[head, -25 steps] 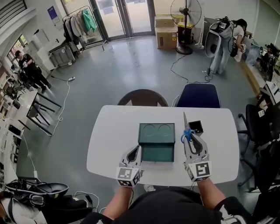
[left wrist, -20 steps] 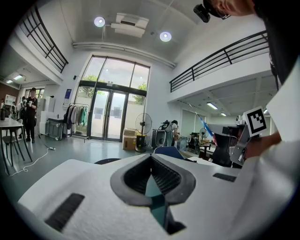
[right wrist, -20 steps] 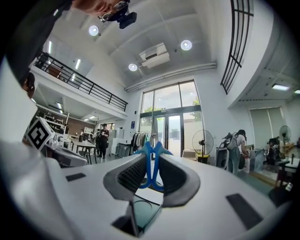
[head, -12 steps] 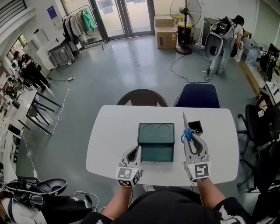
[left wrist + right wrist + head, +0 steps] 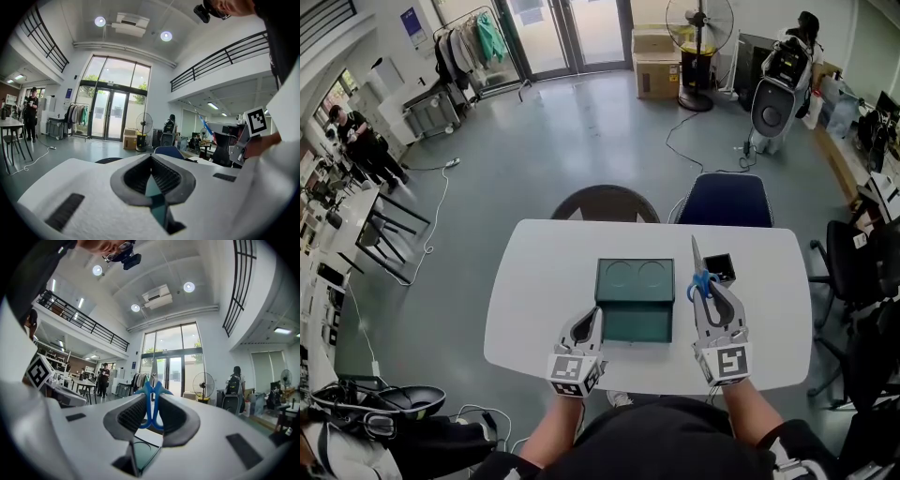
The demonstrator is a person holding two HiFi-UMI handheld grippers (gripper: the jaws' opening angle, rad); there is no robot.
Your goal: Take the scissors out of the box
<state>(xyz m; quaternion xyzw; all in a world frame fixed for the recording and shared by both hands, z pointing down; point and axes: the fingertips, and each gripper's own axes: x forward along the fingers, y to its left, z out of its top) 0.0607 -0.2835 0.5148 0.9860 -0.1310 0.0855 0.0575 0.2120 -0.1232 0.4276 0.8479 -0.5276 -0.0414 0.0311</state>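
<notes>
A dark green box (image 5: 637, 325) lies open in the middle of the white table (image 5: 539, 281), its lid (image 5: 635, 278) folded back. My left gripper (image 5: 594, 320) is at the box's near left corner, shut on its green wall (image 5: 153, 193), which shows as a thin sliver between the pads. Right of the box, my right gripper (image 5: 706, 292) holds the blue-handled scissors (image 5: 701, 281) above the table, their blades pointing away from me. In the right gripper view the blue handles (image 5: 149, 392) stand pinched between the pads of that gripper (image 5: 152, 405).
A small open black box (image 5: 719, 270) sits on the table just beyond the scissors. Past the far edge of the table stand a dark round-backed chair (image 5: 607, 206) and a blue chair (image 5: 729, 203). Black office chairs (image 5: 853, 272) are off to the right.
Both grippers, the box and the scissors have kept still. Only a person far back at the right has shifted beside a machine.
</notes>
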